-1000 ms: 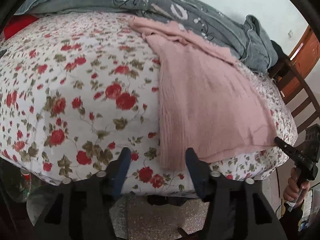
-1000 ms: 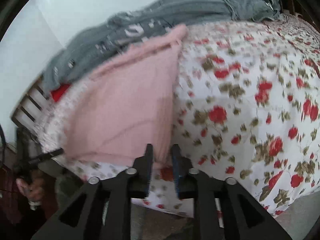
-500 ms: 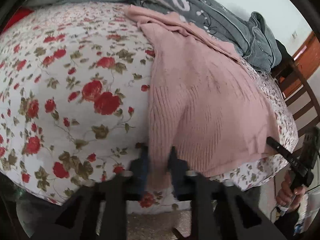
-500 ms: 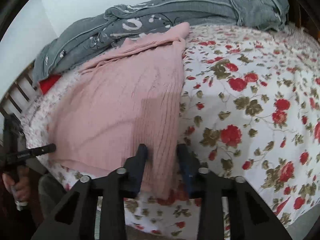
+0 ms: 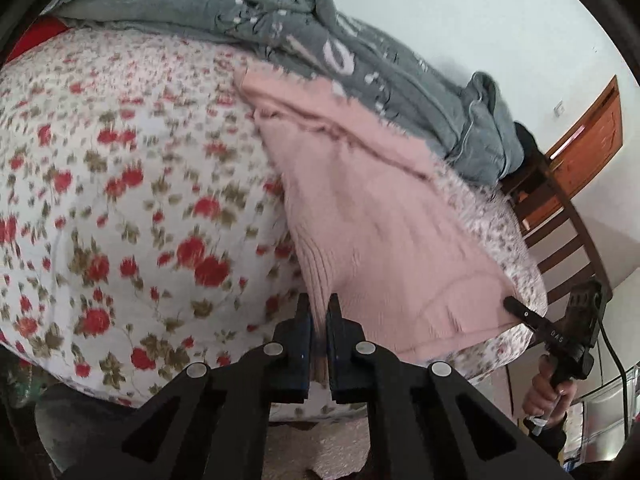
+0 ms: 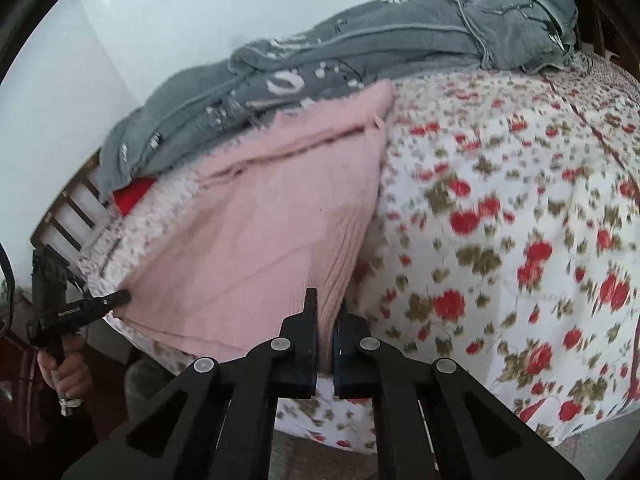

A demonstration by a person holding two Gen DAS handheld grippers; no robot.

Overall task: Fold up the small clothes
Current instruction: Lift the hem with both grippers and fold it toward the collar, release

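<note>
A pink knit sweater (image 5: 372, 216) lies on a floral bedsheet (image 5: 132, 208). My left gripper (image 5: 318, 312) is shut on the sweater's near ribbed hem corner. In the left wrist view my right gripper (image 5: 516, 308) pinches the sweater's other near corner at the bed's edge. The right wrist view shows the sweater (image 6: 260, 232) with my right gripper (image 6: 326, 308) shut on its ribbed hem, and my left gripper (image 6: 120, 298) holding the far corner at left. The hem is lifted slightly off the sheet.
A grey blanket (image 5: 320, 40) is bunched along the far side by the white wall. A red item (image 6: 130, 196) peeks out under it. A wooden chair (image 5: 560, 216) stands at the bed's right. The floor (image 5: 316, 448) lies below the bed's edge.
Both grippers have closed onto the sweater's near hem corners; the left was open one second ago. The hem has risen slightly and both views show motion blur.
</note>
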